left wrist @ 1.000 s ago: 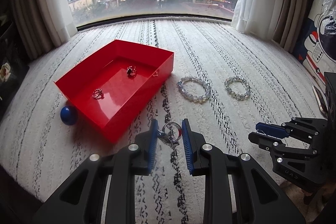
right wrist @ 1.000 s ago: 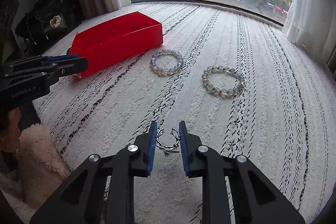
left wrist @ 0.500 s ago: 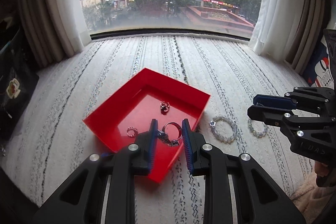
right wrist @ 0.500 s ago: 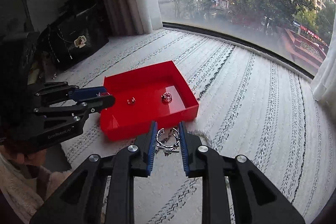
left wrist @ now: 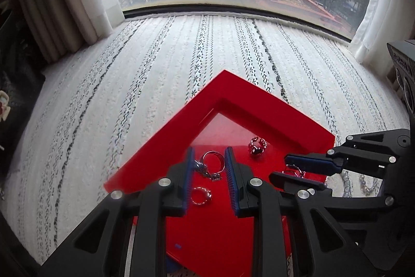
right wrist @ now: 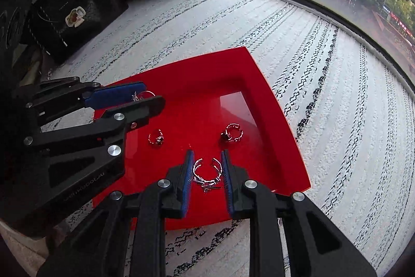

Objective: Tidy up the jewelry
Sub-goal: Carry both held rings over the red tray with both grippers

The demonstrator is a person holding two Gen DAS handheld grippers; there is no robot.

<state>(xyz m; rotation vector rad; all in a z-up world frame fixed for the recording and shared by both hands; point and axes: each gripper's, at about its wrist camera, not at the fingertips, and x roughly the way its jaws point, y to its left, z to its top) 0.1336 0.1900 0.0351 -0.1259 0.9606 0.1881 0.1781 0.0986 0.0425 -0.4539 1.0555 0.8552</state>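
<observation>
- Both grippers are now hanging over the red tray (left wrist: 262, 105); half a second ago they were short of it, with the tray lying ahead in mid-frame.
- Left gripper (left wrist: 208, 168) is pinching a silver ring (left wrist: 212, 164) between its blue pads, ring upright, its hoop facing the camera, in the lower centre of the left view.
- Right gripper (right wrist: 207, 173) is clamping an open wire ring (right wrist: 207, 173) the same way, low centre of the right view; the ring's gap is pointing up and away.
- Each ring is sitting directly above the tray floor, so the coming move looks like a plain release straight down; neither hand seems to need any sideways travel.
- Two rings are already lying loose on the tray floor: one (right wrist: 156, 138) left of centre in the right view, one (right wrist: 232, 135) to its right, both beyond the right fingers.
- Beaded bracelets (left wrist: 368, 182) are lying outside the tray, at the right edge of the left view, partly hidden behind the right gripper.
</observation>
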